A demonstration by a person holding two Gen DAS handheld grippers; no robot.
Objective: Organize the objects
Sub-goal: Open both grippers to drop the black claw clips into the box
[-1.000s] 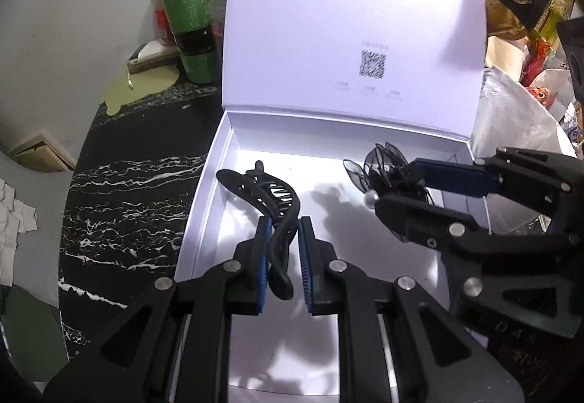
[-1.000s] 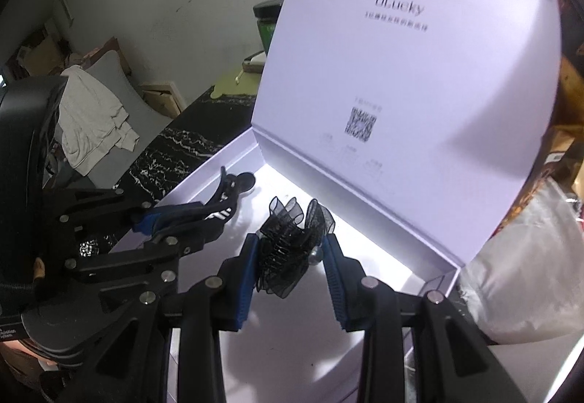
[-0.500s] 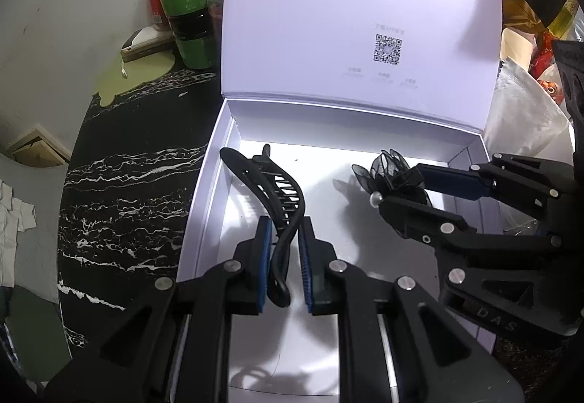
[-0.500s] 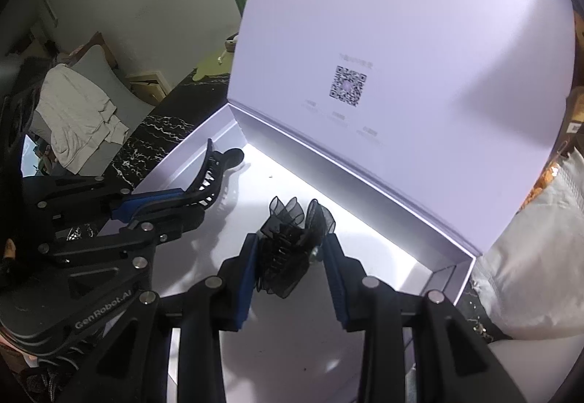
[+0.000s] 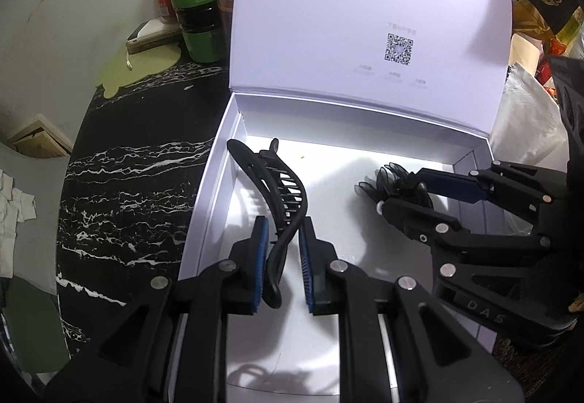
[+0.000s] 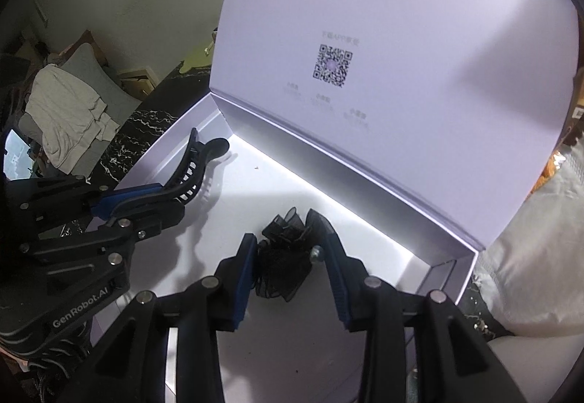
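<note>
box (image 5: 215,184): on table (image 5: 127,184), lid up behind
hair clip (image 5: 281,191): in box, left part
mesh bow (image 6: 288,257): in box, right part
jars (image 5: 197,1): behind box, left

The white cardboard box (image 5: 215,191) looks matt and smooth; the curved black plastic hair clip (image 5: 281,191) is slightly glossy; the black marble-look desk (image 5: 138,165) shines.

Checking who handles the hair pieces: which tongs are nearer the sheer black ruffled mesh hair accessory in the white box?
Right. The right tongs straddle the sheer black ruffled mesh hair accessory, their jaws just opening; the left tongs grip the curved black plastic hair clip across the white box.
</note>
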